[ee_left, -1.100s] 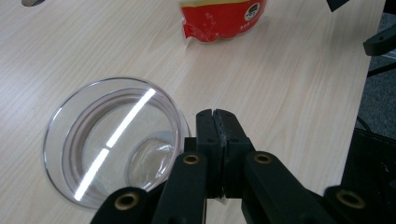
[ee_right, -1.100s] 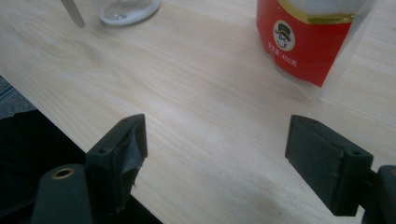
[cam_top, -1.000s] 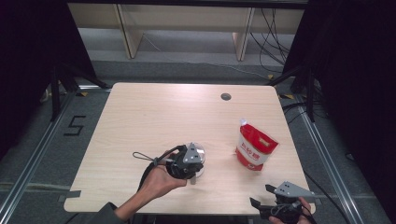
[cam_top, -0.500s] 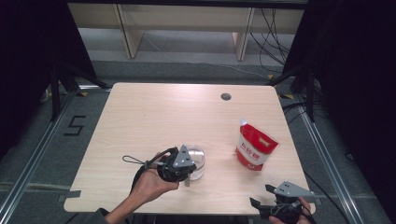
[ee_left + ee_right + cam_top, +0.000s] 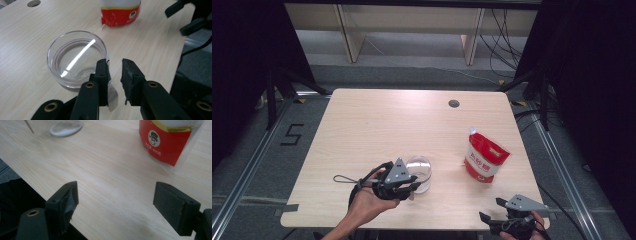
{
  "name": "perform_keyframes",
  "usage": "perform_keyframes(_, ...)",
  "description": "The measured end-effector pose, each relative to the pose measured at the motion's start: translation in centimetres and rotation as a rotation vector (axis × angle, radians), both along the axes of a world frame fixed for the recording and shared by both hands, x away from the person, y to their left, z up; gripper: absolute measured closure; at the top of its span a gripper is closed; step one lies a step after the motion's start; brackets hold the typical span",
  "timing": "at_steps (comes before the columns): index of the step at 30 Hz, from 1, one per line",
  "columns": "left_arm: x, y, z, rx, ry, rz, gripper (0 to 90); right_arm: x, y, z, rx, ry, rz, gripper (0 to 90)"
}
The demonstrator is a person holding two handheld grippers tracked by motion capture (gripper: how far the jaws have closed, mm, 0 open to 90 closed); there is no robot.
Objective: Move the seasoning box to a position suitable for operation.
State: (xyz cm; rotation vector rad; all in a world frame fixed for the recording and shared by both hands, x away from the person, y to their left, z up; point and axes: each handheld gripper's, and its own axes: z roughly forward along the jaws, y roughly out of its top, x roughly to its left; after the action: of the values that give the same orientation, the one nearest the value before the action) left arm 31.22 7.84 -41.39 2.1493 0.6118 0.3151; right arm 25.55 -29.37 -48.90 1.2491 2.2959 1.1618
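Right now the left gripper [image 5: 114,75] has its jaws nearly closed with nothing between them, just beside the round clear glass dish [image 5: 77,61] on the pale wooden table [image 5: 377,120]. The right gripper [image 5: 115,207] hovers wide open near the red-and-white standing pouch [image 5: 484,160]. Best approach: widen the jaws, straddle the rim squarely.

A red-and-white pouch [image 5: 485,160] and a clear glass bowl [image 5: 418,173] on the pale woodgrain table [image 5: 377,125].
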Motion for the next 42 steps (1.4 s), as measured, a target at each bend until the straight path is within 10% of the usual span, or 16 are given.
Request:
perform_keyframes(4,-0.9,1.3,-0.4,-0.089,0.011,0.057,68.1,-0.2,0.3,0.0,0.002,0.013,-0.010,21.1)
perform_keyframes(13,-1.6,1.8,-3.3,-0.116,0.057,0.168,57.2,0.1,0.1,-0.1,-0.019,-0.010,0.023,20.8)
perform_keyframes(42,-0.9,2.1,-6.1,-0.070,0.043,0.269,63.7,0.0,0.3,-0.1,-0.036,-0.005,0.048,20.6)
